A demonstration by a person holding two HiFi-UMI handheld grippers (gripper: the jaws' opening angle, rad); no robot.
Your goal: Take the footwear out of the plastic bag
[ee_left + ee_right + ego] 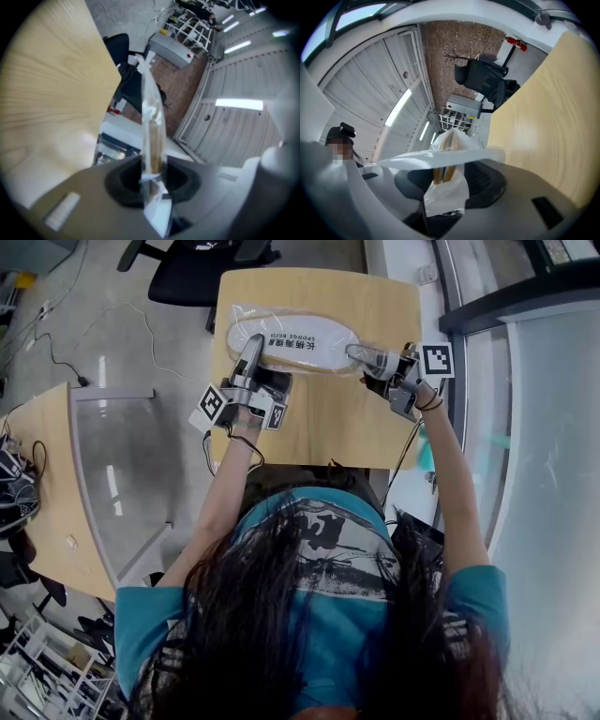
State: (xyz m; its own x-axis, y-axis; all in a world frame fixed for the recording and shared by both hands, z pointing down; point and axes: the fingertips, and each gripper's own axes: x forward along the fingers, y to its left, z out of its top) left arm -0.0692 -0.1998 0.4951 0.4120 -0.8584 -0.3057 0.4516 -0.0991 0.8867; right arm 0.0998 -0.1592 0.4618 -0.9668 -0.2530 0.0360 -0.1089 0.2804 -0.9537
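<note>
While the left claw [254,346] clamps the plastic bag [300,334], the right claw [356,353] gapes around its other end.

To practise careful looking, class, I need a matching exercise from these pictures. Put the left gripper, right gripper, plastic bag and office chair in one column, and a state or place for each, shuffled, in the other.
Things
1. left gripper
2. right gripper
3. plastic bag
4. office chair

States or places
A. beyond the far edge of the table
B. jaws apart, bag end between them
C. jaws clamped on the bag
D. clear, with insoles inside

Pairs: 1-C, 2-B, 3-D, 4-A
</note>
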